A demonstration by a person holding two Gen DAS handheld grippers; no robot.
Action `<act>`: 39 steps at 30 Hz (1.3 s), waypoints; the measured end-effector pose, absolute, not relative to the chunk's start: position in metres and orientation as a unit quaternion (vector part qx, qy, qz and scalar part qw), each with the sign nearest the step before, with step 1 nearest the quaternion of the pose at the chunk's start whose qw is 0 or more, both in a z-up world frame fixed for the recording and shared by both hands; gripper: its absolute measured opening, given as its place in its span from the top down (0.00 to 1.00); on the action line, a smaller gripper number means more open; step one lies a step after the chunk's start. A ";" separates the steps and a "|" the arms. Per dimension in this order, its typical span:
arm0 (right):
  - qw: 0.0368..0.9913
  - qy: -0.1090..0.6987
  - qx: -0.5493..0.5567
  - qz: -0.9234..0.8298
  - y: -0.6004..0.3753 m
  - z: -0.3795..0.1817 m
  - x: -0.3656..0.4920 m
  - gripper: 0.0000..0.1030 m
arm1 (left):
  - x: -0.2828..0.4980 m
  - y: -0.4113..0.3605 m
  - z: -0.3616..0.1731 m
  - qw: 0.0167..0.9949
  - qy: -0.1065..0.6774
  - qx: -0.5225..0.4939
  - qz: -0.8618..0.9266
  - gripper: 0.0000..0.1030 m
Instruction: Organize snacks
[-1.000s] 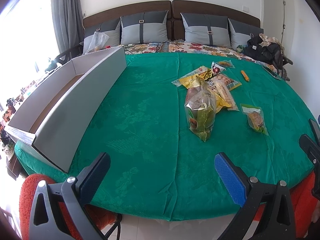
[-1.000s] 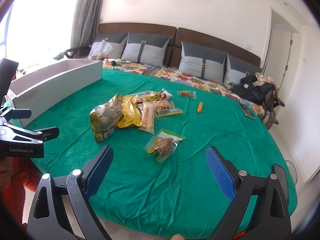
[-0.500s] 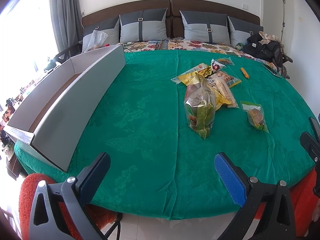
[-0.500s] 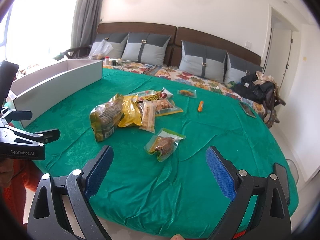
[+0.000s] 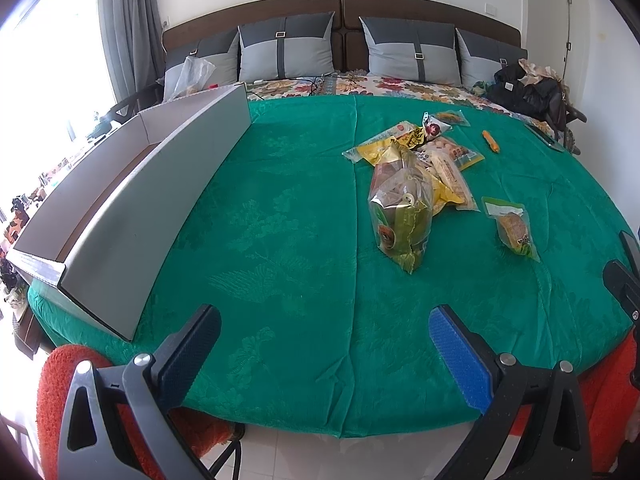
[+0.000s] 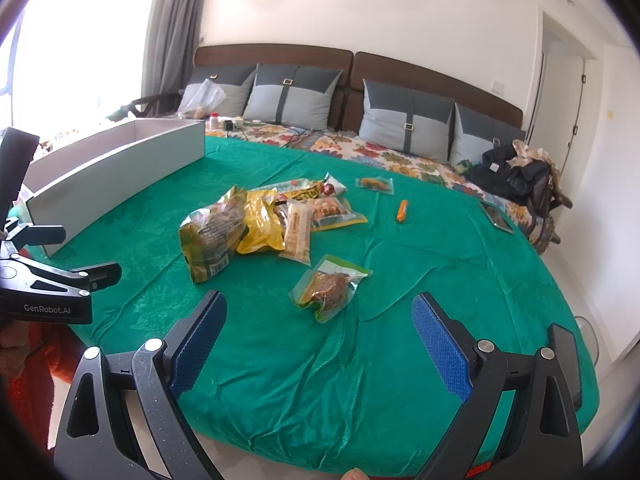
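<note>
A heap of snack packets lies mid-table on the green cloth: a big green-and-clear bag (image 5: 402, 216) (image 6: 212, 236), a yellow bag (image 6: 262, 224) and a pale bar packet (image 6: 298, 232). A small green-edged cake packet (image 5: 512, 226) (image 6: 328, 286) lies apart, nearest my right gripper. Farther back sit an orange sausage stick (image 5: 491, 141) (image 6: 403, 210) and a small clear packet (image 6: 375, 184). A long grey box (image 5: 132, 196) (image 6: 116, 172) stands along the left edge. My left gripper (image 5: 324, 344) and right gripper (image 6: 318, 328) hang open over the near table edge, holding nothing.
The round table's green cloth (image 5: 280, 208) has bare room between box and heap. Behind it stands a sofa with grey cushions (image 5: 286, 46), a black bag (image 5: 528, 88) at its right end. A phone (image 6: 496, 216) lies at the far right. An orange chair (image 5: 60, 380) sits below left.
Both views have crept slightly forward and up, so the table and snacks sit a touch lower in frame. Both grippers stay open and nothing on the table has moved.
</note>
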State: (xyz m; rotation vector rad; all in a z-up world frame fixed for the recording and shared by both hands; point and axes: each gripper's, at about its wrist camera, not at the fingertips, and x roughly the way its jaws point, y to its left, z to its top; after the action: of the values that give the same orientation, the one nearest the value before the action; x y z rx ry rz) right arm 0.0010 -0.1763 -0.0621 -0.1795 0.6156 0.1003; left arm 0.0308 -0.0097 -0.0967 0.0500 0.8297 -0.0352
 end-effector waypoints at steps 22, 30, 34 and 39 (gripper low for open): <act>0.948 0.306 -0.066 0.048 -0.180 -0.068 0.003 0.07 | 0.073 0.004 -0.088 0.895 0.443 -0.034 -0.035 0.00; 0.949 0.310 -0.040 0.041 -0.190 -0.062 0.000 0.07 | 0.147 -0.060 -0.069 0.869 0.476 0.035 -0.131 0.00; 0.949 0.312 -0.031 0.040 -0.196 -0.059 -0.003 0.07 | 0.188 -0.073 -0.086 0.851 0.510 0.031 -0.119 0.00; 0.948 0.314 -0.018 0.042 -0.202 -0.054 -0.007 0.07 | 0.219 -0.070 -0.118 0.834 0.546 0.015 -0.079 0.00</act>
State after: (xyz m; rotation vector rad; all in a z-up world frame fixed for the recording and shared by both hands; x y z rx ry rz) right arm -0.0073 -0.2022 -0.0541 -0.0366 0.6386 0.0854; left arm 0.2192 -0.0695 -0.1180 0.0324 1.1557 -0.1667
